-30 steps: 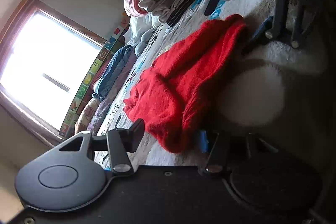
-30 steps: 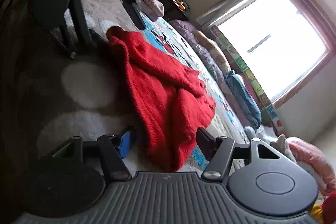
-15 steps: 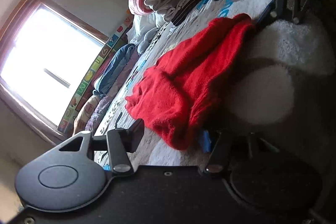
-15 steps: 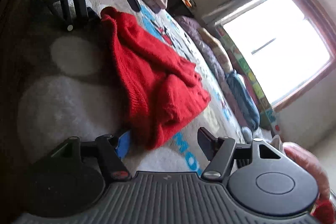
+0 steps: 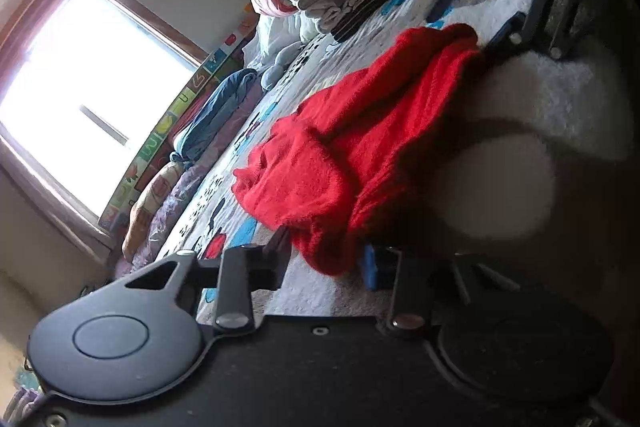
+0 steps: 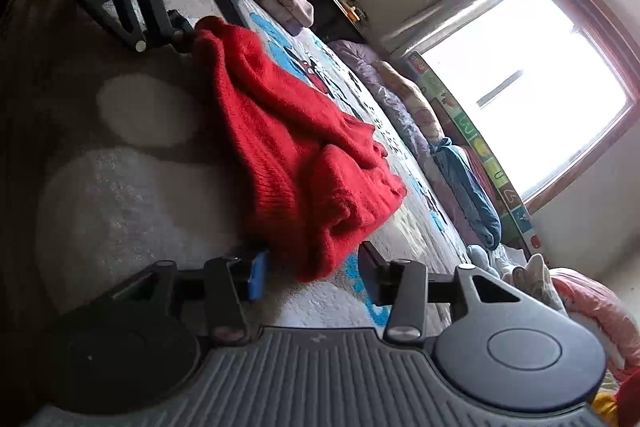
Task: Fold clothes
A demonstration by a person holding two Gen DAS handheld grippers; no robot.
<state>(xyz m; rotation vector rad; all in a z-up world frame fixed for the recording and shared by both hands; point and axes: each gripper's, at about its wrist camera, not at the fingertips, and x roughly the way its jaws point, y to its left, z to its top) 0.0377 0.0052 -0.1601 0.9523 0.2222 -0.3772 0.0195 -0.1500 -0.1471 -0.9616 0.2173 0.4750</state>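
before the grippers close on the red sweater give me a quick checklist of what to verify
1. Left gripper jaws open: ok.
2. Right gripper jaws open: ok.
3. An edge of the red sweater lies between each gripper's fingers: ok; a corner sits in both gaps.
4. Sweater spread flat for folding: not ok; it is bunched, with folds lying across it.
5. Bed cover around the sweater bare enough to fold on: ok on the near side.
6. Fingers clear of the cover underneath, so only the sweater gets pinched: cannot tell.
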